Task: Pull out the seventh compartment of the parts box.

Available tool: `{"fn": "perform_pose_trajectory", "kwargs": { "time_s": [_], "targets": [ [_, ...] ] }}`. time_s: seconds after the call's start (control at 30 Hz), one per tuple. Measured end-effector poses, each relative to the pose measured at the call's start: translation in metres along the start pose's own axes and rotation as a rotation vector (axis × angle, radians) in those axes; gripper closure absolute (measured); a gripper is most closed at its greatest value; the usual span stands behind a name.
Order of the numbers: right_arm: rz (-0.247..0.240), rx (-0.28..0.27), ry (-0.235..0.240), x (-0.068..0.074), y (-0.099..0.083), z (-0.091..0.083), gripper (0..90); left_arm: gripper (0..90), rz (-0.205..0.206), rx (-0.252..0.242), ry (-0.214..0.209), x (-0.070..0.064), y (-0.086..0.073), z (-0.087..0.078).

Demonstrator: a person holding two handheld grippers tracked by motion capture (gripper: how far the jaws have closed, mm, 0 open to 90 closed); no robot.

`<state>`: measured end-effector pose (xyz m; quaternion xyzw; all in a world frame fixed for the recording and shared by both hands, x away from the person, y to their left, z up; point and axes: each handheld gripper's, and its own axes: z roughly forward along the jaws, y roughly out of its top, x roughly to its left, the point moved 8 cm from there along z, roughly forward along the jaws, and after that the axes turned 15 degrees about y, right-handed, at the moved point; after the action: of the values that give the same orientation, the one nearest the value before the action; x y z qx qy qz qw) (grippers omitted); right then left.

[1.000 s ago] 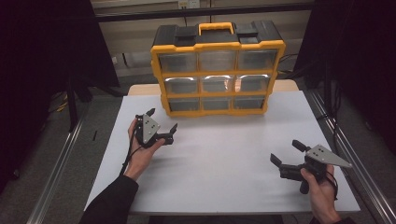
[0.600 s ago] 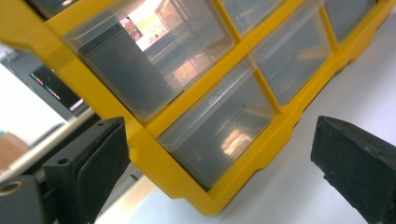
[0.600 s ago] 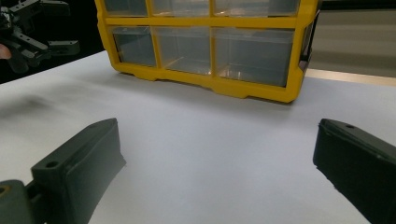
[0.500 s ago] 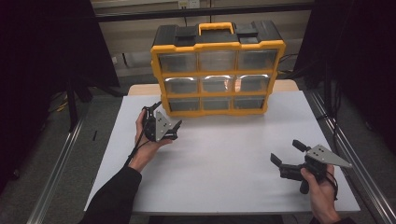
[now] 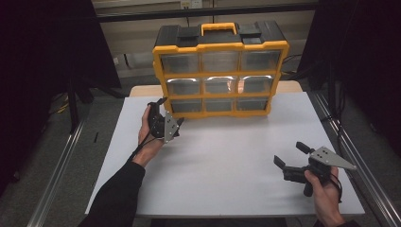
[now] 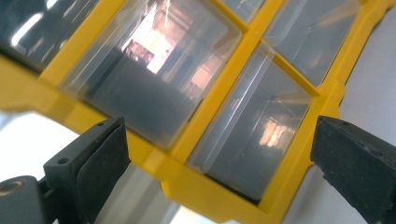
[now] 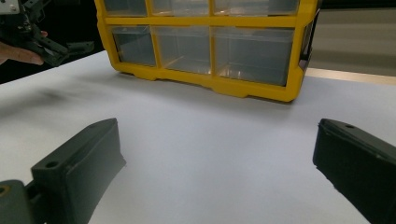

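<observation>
A yellow and black organizer (image 5: 220, 46) with clear drawers stands at the back of the white table (image 5: 227, 156). My left gripper (image 5: 170, 111) is held open just in front of its bottom-left drawer (image 5: 185, 105), apart from it. In the left gripper view the open gripper (image 6: 219, 140) frames two clear drawer fronts (image 6: 149, 79) and the yellow frame (image 6: 219, 91), seen tilted and close. My right gripper (image 5: 291, 154) rests open near the table's front right with nothing in it. In the right gripper view the open gripper (image 7: 217, 144) faces the organizer (image 7: 205, 84) across bare table.
The left gripper (image 7: 46, 44) and its hand appear at the upper left of the right gripper view. Metal rails (image 5: 347, 156) run along both sides of the table. Dark curtains stand left and right, and bare white tabletop lies between the grippers.
The left gripper has moved forward and right toward the organizer's bottom-left drawer, turning as it went. The right gripper has stayed in place, open.
</observation>
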<state>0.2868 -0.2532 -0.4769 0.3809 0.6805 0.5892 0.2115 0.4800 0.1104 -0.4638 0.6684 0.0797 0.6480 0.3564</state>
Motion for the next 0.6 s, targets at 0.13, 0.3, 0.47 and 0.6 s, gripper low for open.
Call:
{"fn": "perform_pose_trajectory", "kwargs": {
  "time_s": [0.13,0.3,0.47,0.6],
  "targets": [
    [-0.002,0.003,0.003,0.0,0.0,0.0,0.7,9.3,0.107,-0.03,0.025,-0.005,0.0,0.001],
    [-0.004,0.001,0.002,0.0,0.0,0.001,0.7,16.1,0.23,-0.052,0.037,-0.012,-0.003,0.005],
    [-0.005,0.003,0.004,0.0,-0.001,0.001,0.7,20.8,0.3,-0.039,0.045,-0.015,-0.008,0.013],
    [-0.003,0.01,0.01,0.0,-0.001,0.001,0.6,21.3,0.354,-0.039,0.06,-0.018,-0.008,0.015]
  ]
}}
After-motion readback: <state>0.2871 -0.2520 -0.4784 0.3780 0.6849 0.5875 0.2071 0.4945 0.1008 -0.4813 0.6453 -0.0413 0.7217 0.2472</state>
